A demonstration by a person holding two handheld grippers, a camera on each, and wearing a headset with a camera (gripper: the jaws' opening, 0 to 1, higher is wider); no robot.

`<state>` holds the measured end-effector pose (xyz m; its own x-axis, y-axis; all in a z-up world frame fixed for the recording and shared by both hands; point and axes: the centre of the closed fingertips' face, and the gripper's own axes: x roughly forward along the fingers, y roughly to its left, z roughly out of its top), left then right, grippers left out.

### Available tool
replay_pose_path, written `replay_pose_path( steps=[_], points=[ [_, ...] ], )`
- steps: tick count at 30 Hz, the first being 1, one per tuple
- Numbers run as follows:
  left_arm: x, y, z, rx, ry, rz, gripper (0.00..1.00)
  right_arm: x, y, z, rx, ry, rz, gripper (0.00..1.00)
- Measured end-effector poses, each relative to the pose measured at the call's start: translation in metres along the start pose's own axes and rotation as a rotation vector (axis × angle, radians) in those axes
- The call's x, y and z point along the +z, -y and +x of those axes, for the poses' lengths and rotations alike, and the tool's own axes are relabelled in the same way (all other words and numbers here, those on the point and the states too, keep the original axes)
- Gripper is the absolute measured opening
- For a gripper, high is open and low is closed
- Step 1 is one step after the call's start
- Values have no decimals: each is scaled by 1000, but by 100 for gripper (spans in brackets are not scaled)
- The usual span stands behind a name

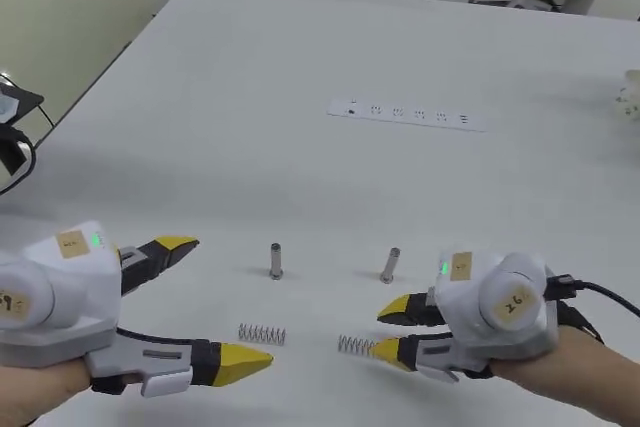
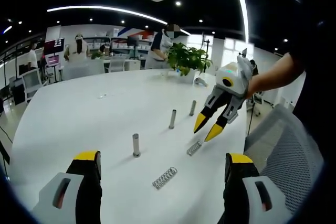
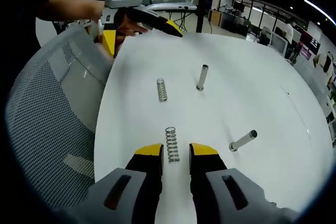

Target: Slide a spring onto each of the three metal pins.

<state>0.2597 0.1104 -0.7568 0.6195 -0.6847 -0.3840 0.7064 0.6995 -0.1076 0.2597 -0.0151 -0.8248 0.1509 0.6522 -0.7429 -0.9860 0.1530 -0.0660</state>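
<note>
your right tool (image 3: 176,150), stickered "26", holds its jaws slightly parted either side of one spring (image 3: 171,144) lying on the desk (image 3: 252,77). your left tool (image 1: 225,300) is spread wide. a second spring (image 1: 262,333) lies near the upright pins (image 1: 275,259).

Bright, even overhead light; fisheye-warped edges.

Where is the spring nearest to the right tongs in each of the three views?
Head view: spring lower centre-right, at the right tongs' tips.
Left gripper view: spring centre-right, below those yellow tips.
Right gripper view: spring bottom centre, between the tips.
Shared landmark: the other spring.
</note>
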Motion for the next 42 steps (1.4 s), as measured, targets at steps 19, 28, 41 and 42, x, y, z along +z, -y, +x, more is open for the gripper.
replay_pose_path(
  steps=[19,28,41,42],
  points=[
    [-5,-2,-4,3,-1,-8,95,-22,-5,22,45,-119,-62,9],
    [-6,-1,-5,0,-7,2,95,-21,-5,17,47,-109,-58,8],
    [-7,13,4,-47,-41,26,94,-25,3,-12,20,-89,-60,8],
    [-6,14,5,-49,-40,28,94,-26,5,-15,14,-86,-61,8]
  ],
)
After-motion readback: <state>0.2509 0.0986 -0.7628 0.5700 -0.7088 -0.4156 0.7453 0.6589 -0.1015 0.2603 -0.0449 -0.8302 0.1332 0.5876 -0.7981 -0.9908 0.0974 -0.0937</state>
